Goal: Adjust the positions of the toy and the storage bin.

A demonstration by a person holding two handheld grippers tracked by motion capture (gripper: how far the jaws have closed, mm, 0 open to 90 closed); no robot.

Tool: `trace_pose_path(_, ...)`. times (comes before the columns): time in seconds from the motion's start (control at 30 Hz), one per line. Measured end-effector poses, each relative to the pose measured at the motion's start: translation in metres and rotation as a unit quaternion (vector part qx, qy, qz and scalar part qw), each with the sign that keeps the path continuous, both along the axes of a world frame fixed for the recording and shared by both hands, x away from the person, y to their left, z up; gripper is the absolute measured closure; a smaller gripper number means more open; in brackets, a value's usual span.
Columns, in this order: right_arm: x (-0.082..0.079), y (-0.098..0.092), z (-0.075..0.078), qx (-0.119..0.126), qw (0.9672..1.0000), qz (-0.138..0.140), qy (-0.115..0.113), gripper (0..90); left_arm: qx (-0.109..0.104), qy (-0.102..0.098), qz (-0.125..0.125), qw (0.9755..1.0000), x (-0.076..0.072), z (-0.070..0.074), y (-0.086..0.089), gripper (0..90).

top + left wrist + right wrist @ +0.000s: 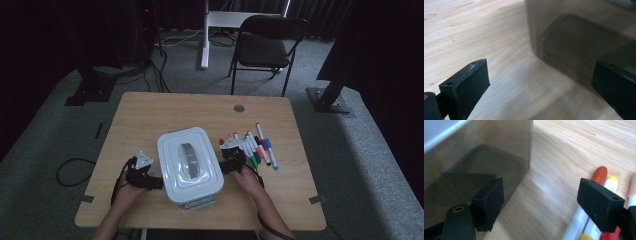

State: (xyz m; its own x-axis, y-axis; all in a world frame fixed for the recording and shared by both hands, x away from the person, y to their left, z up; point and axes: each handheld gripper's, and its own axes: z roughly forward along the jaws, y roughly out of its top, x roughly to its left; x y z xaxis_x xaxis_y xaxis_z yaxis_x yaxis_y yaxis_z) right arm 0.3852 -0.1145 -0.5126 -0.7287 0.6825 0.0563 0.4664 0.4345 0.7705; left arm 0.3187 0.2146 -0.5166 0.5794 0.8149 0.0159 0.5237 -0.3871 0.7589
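Near edge: the left hand-held gripper (155,181) and right hand-held gripper (223,166), both with jaws spread and gripping nothing, flank the smoky translucent plastic storage box with white lid and grey handle (189,165), which stands at the near middle of the light wooden table (150,115). Risk: each open jaw sits just beside a smooth wall, so uneven pressing could skew or slide the box. Farther right, the loose coloured marker pens (257,147) lie near the right gripper and could be knocked or rolled.
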Motion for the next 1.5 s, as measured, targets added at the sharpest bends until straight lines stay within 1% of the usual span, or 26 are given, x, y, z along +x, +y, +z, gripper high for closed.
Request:
trace_pose_path(0.17,-0.009,-0.011,0.001,-0.008,0.9999,0.009,-0.011,21.2,-0.009,0.0,-0.005,0.9999,-0.01,-0.001,-0.009,1.9)
trace_pose_path(0.27,-0.01,-0.014,0.001,-0.009,0.9998,0.015,-0.011,21.2,-0.01,0.002,-0.011,0.9999,-0.015,-0.001,-0.013,1.8)
trace_pose_path(0.33,-0.01,-0.02,0.0,-0.002,0.9995,0.031,-0.008,21.3,-0.008,0.002,-0.017,0.9998,-0.021,0.0,-0.017,1.8)
trace_pose_path(0.43,-0.007,-0.022,-0.002,0.012,0.9992,0.037,-0.001,21.2,-0.009,0.005,-0.023,0.9997,-0.026,0.001,-0.02,1.8)
trace_pose_path(0.5,-0.005,-0.022,-0.002,0.014,0.9992,0.038,-0.001,21.2,-0.011,0.007,-0.024,0.9996,-0.027,0.002,-0.021,1.8)
trace_pose_path(0.53,0.0,-0.021,-0.002,0.018,0.9989,0.042,-0.001,21.3,-0.01,0.012,-0.02,0.9997,-0.03,0.004,-0.023,1.7)
trace_pose_path(0.63,0.005,-0.021,-0.001,0.018,0.9985,0.051,0.0,21.6,-0.009,0.011,-0.017,0.9998,-0.034,0.007,-0.026,1.7)
trace_pose_path(0.7,0.009,-0.022,-0.001,0.015,0.9981,0.06,-0.001,22.3,-0.017,0.015,-0.023,0.9995,-0.037,0.009,-0.028,1.7)
trace_pose_path(0.73,0.012,-0.022,-0.002,0.016,0.9977,0.066,0.0,22.6,-0.017,0.012,-0.027,0.9994,-0.039,0.011,-0.029,1.7)
trace_pose_path(0.77,0.014,-0.022,-0.002,0.014,0.9974,0.071,0.004,22.8,-0.024,0.013,-0.03,0.9992,-0.04,0.012,-0.03,1.7)
trace_pose_path(0.8,0.015,-0.022,-0.002,0.011,0.9969,0.077,0.003,22.8,-0.03,0.015,-0.035,0.9988,-0.042,0.014,-0.031,1.7)
trace_pose_path(0.83,0.016,-0.022,-0.002,0.01,0.9966,0.082,0.003,22.8,-0.028,0.014,-0.037,0.9988,-0.044,0.016,-0.032,1.6)
trace_pose_path(0.87,0.017,-0.021,-0.002,0.009,0.9962,0.087,0.004,22.8,-0.022,0.012,-0.04,0.9989,-0.046,0.016,-0.033,1.6)
trace_pose_path(0.9,0.018,-0.02,-0.002,0.008,0.9958,0.091,0.006,23.0,-0.02,0.015,-0.043,0.9988,-0.048,0.017,-0.033,1.4)
trace_pose_path(0.97,0.019,-0.017,-0.003,0.013,0.9944,0.104,0.011,23.5,-0.025,0.023,-0.051,0.9981,-0.05,0.016,-0.03,0.3)
trace_pose_path(1.03,0.02,-0.015,-0.003,0.017,0.9938,0.108,0.015,23.6,-0.025,0.021,-0.052,0.9981,-0.052,0.016,-0.029,0.4)
trace_pose_path(1.1,0.023,-0.013,-0.004,0.021,0.9938,0.108,0.017,23.5,-0.027,0.018,-0.051,0.9981,-0.054,0.015,-0.028,0.3)
trace_pose_path(1.17,0.024,-0.014,-0.003,0.016,0.9946,0.102,0.015,22.9,-0.032,0.017,-0.053,0.9979,-0.055,0.014,-0.028,0.4)
trace_pose_path(1.23,0.024,-0.016,-0.003,0.012,0.9952,0.096,0.012,21.3,-0.038,0.02,-0.061,0.9972,-0.055,0.012,-0.029,0.4)
trace_pose_path(1.27,0.023,-0.018,-0.002,0.006,0.9958,0.091,0.005,18.5,-0.037,0.019,-0.067,0.9969,-0.056,0.012,-0.029,0.4)
trace_pose_path(1.3,0.022,-0.02,0.0,0.007,0.9961,0.088,-0.003,16.7,-0.036,0.017,-0.073,0.9965,-0.056,0.01,-0.03,0.4)
trace_pose_path(1.33,0.02,-0.023,0.003,0.013,0.9963,0.085,-0.007,16.6,-0.036,0.015,-0.075,0.9964,-0.056,0.009,-0.03,0.4)
trace_pose_path(1.4,0.018,-0.028,0.009,0.015,0.9968,0.075,-0.021,16.5,-0.036,0.012,-0.079,0.9961,-0.056,0.007,-0.028,0.5)
trace_pose_path(1.43,0.018,-0.028,0.009,0.015,0.9968,0.075,-0.021,16.5,-0.036,0.012,-0.079,0.9961,-0.056,0.007,-0.028,0.5)
trace_pose_path(1.47,0.012,-0.036,0.016,0.015,0.9976,0.057,-0.037,15.9,-0.048,0.017,-0.085,0.9951,-0.056,0.005,-0.026,0.5)
trace_pose_path(1.5,0.012,-0.036,0.016,0.015,0.9976,0.057,-0.037,15.9,-0.049,0.018,-0.085,0.995,-0.056,0.005,-0.024,0.5)
